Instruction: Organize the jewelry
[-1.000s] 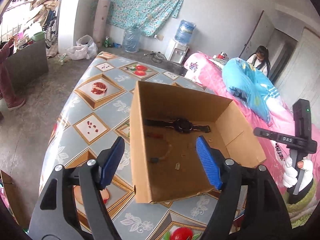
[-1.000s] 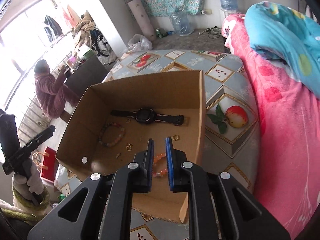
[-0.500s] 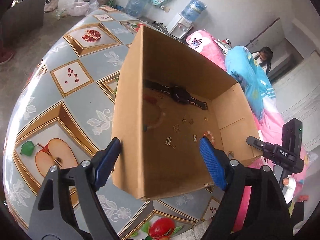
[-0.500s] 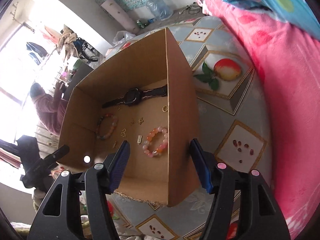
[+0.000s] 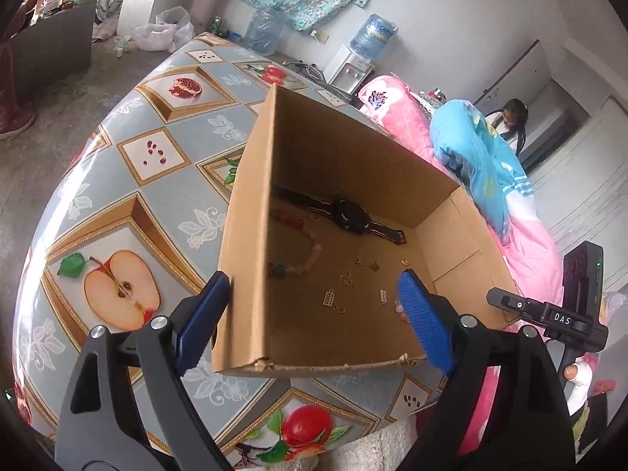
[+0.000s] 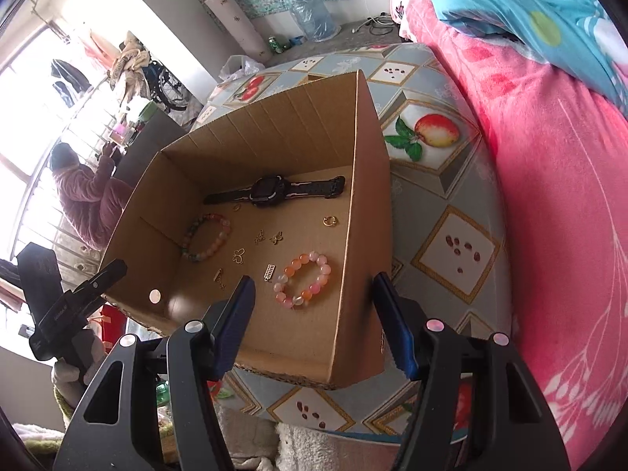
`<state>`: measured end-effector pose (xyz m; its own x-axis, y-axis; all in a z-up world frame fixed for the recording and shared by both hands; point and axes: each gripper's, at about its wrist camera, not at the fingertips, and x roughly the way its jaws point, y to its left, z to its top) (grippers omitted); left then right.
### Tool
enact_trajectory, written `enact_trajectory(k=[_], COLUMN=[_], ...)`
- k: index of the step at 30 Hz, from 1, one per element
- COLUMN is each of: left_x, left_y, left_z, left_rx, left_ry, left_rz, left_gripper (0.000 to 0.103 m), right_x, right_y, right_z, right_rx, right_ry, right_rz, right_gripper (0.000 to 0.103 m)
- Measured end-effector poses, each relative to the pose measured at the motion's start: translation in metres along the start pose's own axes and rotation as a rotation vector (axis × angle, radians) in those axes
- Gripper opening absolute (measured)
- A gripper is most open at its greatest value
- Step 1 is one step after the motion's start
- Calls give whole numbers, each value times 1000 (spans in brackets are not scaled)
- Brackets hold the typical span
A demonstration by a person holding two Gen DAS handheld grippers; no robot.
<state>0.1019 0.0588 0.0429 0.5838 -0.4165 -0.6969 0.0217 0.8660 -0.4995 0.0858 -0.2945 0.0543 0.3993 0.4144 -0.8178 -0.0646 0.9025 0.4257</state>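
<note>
The right claw [image 5: 565, 316] reads "DAS" and stands open; the left claw [image 5: 314, 316] is opening astride the box [image 5: 243, 235] wall.

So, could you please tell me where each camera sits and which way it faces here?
Left wrist: on the left gripper, angled down at the cardboard box's left wall, which stands between its opening jaws; the right gripper shows at the right.
Right wrist: on the right gripper, angled down astride the box's right wall; the left gripper shows at the left.
Shared: the box, the black watch and the fruit-print tablecloth.
</note>
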Motion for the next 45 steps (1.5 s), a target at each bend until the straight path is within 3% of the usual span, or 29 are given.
enact_trajectory(k=[6,11,13,20,22,24,26,28,31,34,39,45], left_x=[-19,-12,-13,-65,-84,-103,-119,-131,-142,-141,-109,-84], left_y=[2,13,11,-15,-22,-28,-32,-35,-37,-33,-26,-32], left_z=[-29,-46,-49,-53,-56,-59,-63,-70,-85,-103,-125,-126], left_rx=[-3,-14,4,115,135,139,148,155,149,144,141,140], left_ry=[4,28,16,-191,-254,-309,-336,-346,-361,-341,-212,-154], left_rz=[-11,-9,22,193,248,295,302,324,353,367,464,506], left_gripper=[83,83,83,85,90,94,94,95,95,95,95,95], right_x=[-10,0,-3,-55,-74,-93,-103,-105,-94,-70,-25,-5], right_y=[4,-4,-2,17,27,46,67,87,112,121,109,95], right_z=[-33,-51,-54,-63,-70,-83,-98,-111,-135,-154,-163,-145], right_rx=[10,37,31,-52,-99,-172,-249,-329,-434,-475,-385,-291], right_ry=[-15,-27,-51,-255,-349,-452,-535,-562,-530,-443,-271,-191], right_rz=[-14,-18,-19,-133,-116,-96,-104,-80,-37,-18,-69,-150], right_gripper=[61,61,62,62,63,78,86,89,90,90,90,90])
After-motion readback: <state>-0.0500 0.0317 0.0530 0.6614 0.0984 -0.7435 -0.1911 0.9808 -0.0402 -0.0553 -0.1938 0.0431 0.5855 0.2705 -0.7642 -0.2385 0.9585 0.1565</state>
